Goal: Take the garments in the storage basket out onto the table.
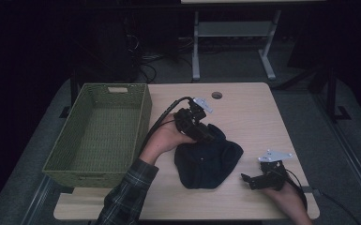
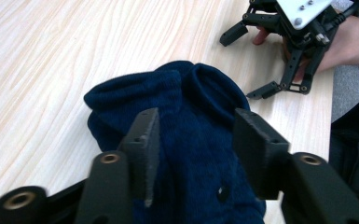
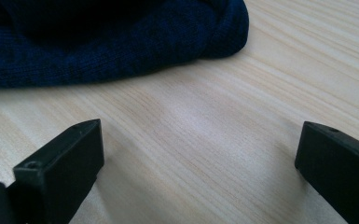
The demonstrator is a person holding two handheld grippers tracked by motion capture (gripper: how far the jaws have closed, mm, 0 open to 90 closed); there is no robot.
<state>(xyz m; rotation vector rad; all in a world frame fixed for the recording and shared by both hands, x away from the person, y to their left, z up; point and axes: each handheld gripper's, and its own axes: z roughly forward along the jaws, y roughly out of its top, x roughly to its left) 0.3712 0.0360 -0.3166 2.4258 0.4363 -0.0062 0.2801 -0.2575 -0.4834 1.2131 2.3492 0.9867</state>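
The person's plaid sleeve (image 1: 126, 197) leans in beside the empty green woven basket (image 1: 143, 122), likely the destination, while the dark blue knit garment (image 1: 206, 159) lies mid-table under the half-spread, non-pinching left gripper (image 2: 196, 135), the right gripper (image 1: 249, 179) waiting wide open beside it.

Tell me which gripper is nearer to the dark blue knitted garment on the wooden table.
Left. The left gripper sits over the dark blue knitted garment, its jaws apart with the fabric between them. The right gripper rests on the bare table beside the garment's edge, open, not touching it.
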